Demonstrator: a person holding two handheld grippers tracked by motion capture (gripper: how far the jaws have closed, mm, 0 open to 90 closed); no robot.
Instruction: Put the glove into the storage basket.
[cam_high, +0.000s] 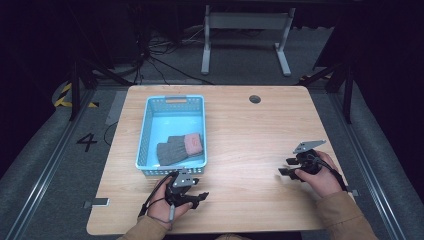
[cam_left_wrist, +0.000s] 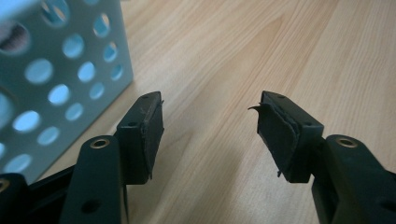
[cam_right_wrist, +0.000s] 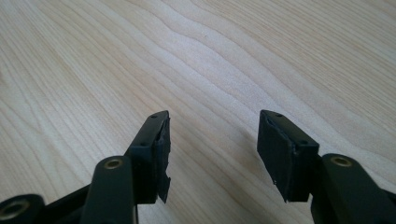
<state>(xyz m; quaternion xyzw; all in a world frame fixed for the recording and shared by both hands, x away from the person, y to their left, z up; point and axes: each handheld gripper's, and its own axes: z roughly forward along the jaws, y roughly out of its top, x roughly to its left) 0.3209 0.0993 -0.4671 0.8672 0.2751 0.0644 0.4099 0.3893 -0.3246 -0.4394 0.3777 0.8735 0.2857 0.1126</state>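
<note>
- The blue basket (cam_high: 171, 132) stands on the left half of the worktop (cam_high: 250, 140), its long side running near to far.
- Inside it lie grey gloves (cam_high: 172, 151) with a pink cuff (cam_high: 193, 142), flat on the bottom toward the near right corner; the far half of the basket is bare.
- The gloves look like the thing being handled here, and they sit fully inside the walls, touching neither gripper.
- The left gripper (cam_high: 200, 196) rests low by the near edge, just near of the basket's near wall; its jaws stand apart with nothing between them.
- In the left gripper view the perforated wall (cam_left_wrist: 56, 79) rises close on the left, and only bare wood shows between the pads (cam_left_wrist: 152, 135), so the gripper is beside the basket, not in it.
- The right gripper (cam_high: 284, 167) is held well apart on the right, jaws pointing left, also spread and empty over plain wood (cam_right_wrist: 210, 70).
- My guess is that both hands are parked clear of the basket, so that nothing snags the walls or drags the gloves.
- The worktop's far side carries only a small round cable hole (cam_high: 255, 99).
</note>
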